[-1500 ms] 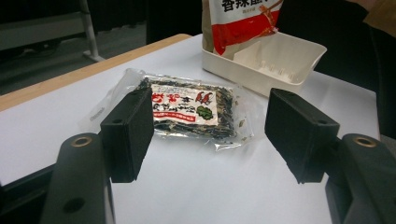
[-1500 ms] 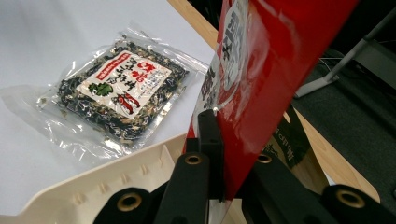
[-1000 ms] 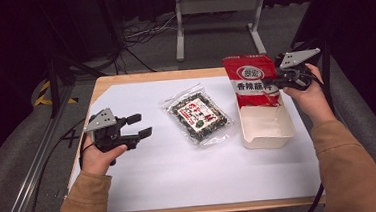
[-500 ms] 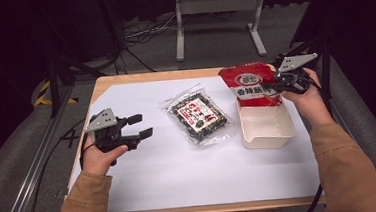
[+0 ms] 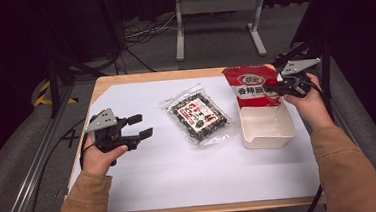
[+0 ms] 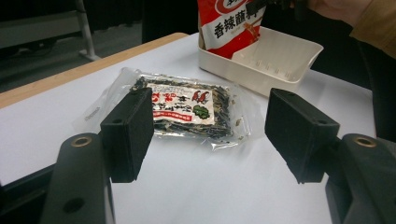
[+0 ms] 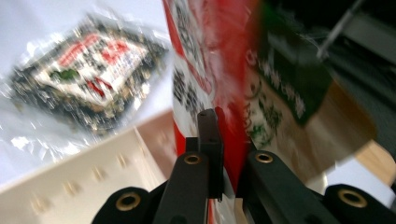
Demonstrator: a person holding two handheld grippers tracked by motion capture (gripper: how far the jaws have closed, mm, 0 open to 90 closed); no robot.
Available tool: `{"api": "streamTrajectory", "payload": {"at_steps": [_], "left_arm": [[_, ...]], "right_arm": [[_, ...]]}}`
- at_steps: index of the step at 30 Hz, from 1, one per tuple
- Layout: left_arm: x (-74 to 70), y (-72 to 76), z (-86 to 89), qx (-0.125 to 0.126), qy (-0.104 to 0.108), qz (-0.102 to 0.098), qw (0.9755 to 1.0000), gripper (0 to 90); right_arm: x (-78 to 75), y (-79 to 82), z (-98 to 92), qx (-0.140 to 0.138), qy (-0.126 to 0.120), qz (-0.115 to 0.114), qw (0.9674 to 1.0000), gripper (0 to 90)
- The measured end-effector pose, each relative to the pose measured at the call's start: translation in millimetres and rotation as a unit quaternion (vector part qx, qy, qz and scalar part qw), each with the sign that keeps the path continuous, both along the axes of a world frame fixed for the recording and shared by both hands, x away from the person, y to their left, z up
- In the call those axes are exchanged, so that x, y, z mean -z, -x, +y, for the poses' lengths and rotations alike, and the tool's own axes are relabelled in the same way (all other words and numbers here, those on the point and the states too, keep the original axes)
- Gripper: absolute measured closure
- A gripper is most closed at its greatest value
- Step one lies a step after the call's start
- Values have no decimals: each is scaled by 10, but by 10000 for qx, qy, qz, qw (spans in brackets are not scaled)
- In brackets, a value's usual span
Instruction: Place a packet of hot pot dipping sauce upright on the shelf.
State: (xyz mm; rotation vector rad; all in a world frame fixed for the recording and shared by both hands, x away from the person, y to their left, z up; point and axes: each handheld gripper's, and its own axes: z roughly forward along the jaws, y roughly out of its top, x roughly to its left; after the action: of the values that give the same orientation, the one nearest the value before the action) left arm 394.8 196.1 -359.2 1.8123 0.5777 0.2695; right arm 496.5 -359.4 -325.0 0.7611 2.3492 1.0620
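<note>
My right gripper (image 5: 274, 87) is clamped on the edge of the red printed plastic snack pouch (image 5: 251, 86), its jaws pinched so tight on the film in the right gripper view that no gap is left between them; a second ago that pouch lay flat along the white rectangular plastic tub (image 5: 266, 126), covering most of it, and now it stands lifted at the tub's far end, its lower edge just inside the far wall and most of the tub's floor bare; I read that as the pouch being raised or re-seated, either to tuck it in properly or to clear room in the tub, and I cannot tell which from here. The clear cellophane packet of dark dried seaweed with a red-and-white label (image 5: 198, 114) lies where it did on the white paper sheet (image 5: 181, 176), between my two hands and just beside the tub, untouched. My left gripper (image 5: 138, 126) hovers in the same spot over the paper, jaws spread wide with nothing between them, aimed at that packet; it looks the likely next pick once the pouch is settled.
</note>
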Motion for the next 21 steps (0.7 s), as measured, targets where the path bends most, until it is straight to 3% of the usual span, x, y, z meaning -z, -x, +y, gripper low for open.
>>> {"api": "streamTrajectory", "payload": {"at_steps": [2,4,8,14,16,18,20,21], "left_arm": [[0,3,-2,-3,20,21,10000,337],[2,-3,-2,3,7,5,10000,337],[15,-12,-19,6,-16,8,10000,337],[22,-13,-31,28,-49,26,10000,336],[33,-17,-34,-39,-77,51,9999,329],[45,-24,-40,-119,-139,68,9998,312],[71,-28,-53,-133,-150,83,9998,281],[78,-35,-59,-123,-157,78,9998,270]], "right_arm": [[54,-5,-27,158,253,111,9995,883],[131,-14,-92,297,246,288,9988,883],[216,1,-175,353,9,330,9988,883],[216,5,-158,397,66,311,9987,871],[216,12,-154,486,160,316,9982,798],[215,29,-161,623,2,372,9974,739],[197,66,-181,744,-337,344,9961,659],[183,81,-189,804,-363,301,9956,632]]}}
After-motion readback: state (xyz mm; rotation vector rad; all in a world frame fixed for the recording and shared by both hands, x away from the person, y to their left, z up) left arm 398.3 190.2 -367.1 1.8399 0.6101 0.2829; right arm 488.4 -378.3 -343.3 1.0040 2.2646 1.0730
